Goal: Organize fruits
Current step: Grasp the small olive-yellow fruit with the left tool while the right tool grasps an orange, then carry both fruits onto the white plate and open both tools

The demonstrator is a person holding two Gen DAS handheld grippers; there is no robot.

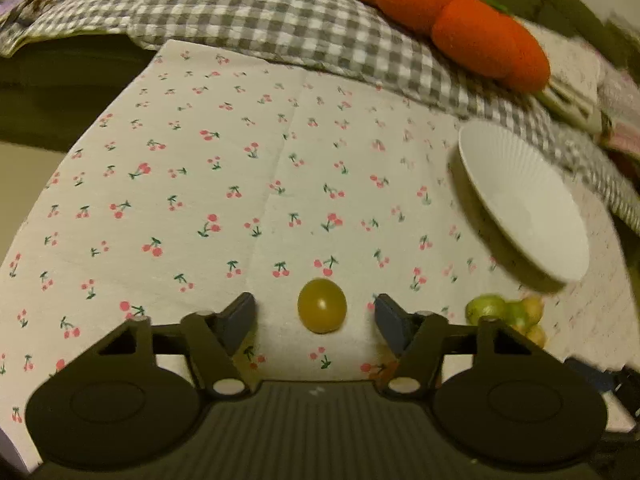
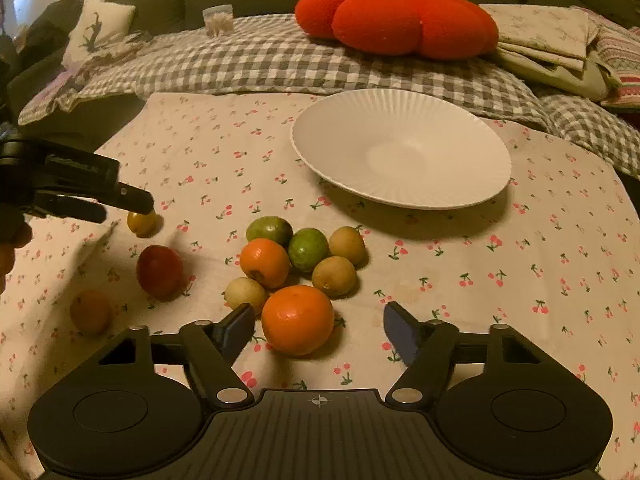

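A small yellow fruit (image 1: 322,306) lies on the cherry cloth (image 1: 200,184), between the open fingers of the left gripper (image 1: 315,312), untouched. A big orange (image 2: 297,319) sits between the open right gripper (image 2: 319,330) fingers. The white plate (image 2: 400,148) is set near the fruit pile (image 2: 304,252).

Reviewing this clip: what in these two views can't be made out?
- Left wrist view: fruit cluster, partly hidden behind the left gripper finger; count unclear.
- Left wrist view: white plate and orange cushion, motion-blurred.
- Right wrist view: small yellow fruit, top covered by the left gripper's tip; contact unclear.
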